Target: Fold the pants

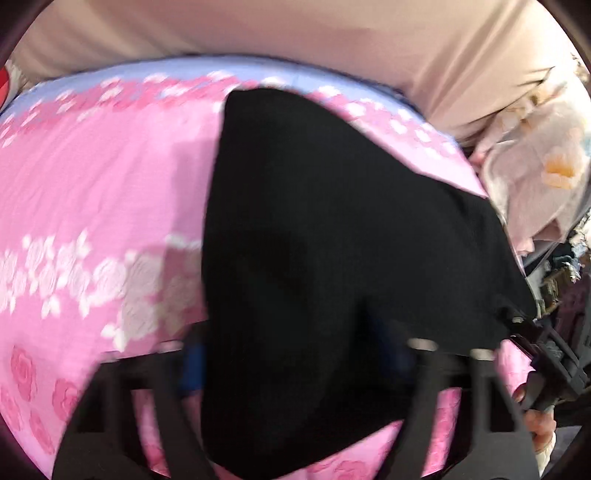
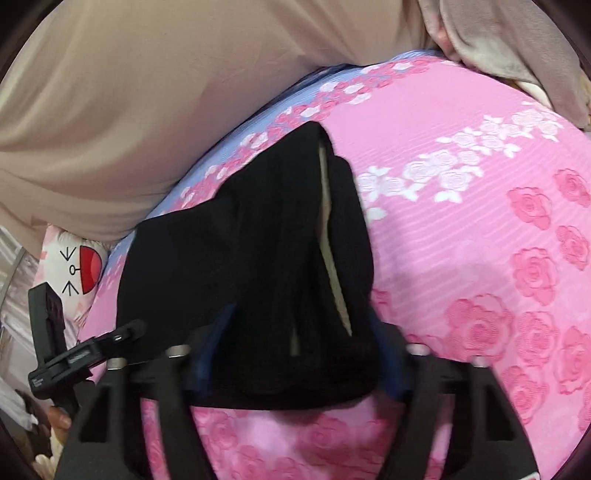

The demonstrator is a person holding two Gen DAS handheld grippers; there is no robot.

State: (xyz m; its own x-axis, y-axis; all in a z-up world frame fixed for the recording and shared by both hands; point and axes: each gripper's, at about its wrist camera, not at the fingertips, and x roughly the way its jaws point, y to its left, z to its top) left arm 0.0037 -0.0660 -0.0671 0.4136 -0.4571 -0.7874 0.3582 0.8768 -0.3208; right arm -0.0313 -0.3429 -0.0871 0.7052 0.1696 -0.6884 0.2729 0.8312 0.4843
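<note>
Black pants (image 1: 332,221) lie on a pink rose-print bedsheet (image 1: 92,184), stretching away from me. My left gripper (image 1: 295,362) is shut on their near end, and the dark cloth fills the gap between its blue pads (image 1: 192,369). In the right wrist view the pants (image 2: 221,251) show a pale inner lining (image 2: 327,221) along a fold. My right gripper (image 2: 303,350) is shut on a thick bunch of that cloth, with blue pads (image 2: 388,369) against both sides. The two grippers hold the same end, side by side.
A beige cover (image 1: 295,29) bulges along the far edge of the bed. A floral pillow (image 1: 535,166) lies at the right. A cushion with a red half-circle face (image 2: 79,269) sits at the left. The pink sheet (image 2: 480,240) spreads out to the right.
</note>
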